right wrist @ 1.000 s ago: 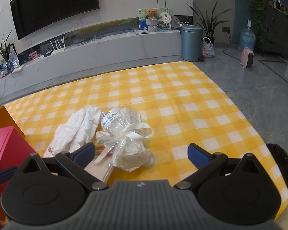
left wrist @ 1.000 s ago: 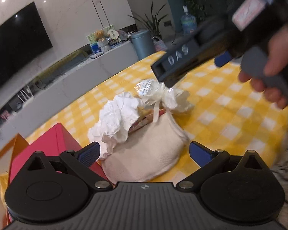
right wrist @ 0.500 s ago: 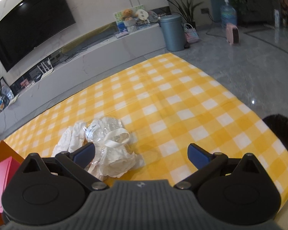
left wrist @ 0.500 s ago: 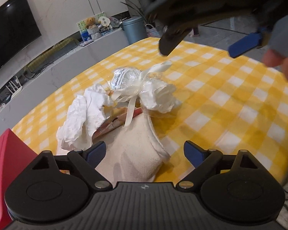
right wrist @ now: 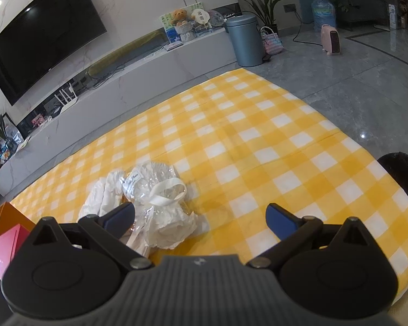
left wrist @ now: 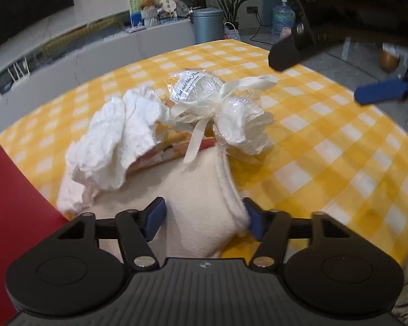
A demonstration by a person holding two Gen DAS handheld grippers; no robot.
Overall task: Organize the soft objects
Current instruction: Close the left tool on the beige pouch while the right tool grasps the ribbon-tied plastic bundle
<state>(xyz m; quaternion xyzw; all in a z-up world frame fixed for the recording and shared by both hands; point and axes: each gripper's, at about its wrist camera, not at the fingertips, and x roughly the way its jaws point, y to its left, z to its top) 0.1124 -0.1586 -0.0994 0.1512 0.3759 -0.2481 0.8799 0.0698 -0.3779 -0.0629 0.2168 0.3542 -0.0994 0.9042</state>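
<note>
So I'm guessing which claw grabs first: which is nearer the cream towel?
Left. The left claw straddles the cream towel's near end; the right claw hangs above, over the wrapped bundle.

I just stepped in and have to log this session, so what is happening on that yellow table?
A person is sorting a small pile of soft things with a tool in each hand. The left tool is open, its fingers either side of a cream pillow. Crumpled white cloth and a ribbon-tied cellophane bundle lie at the pillow's far end, on the checked tablecloth. The right tool is open and holds nothing.
</note>
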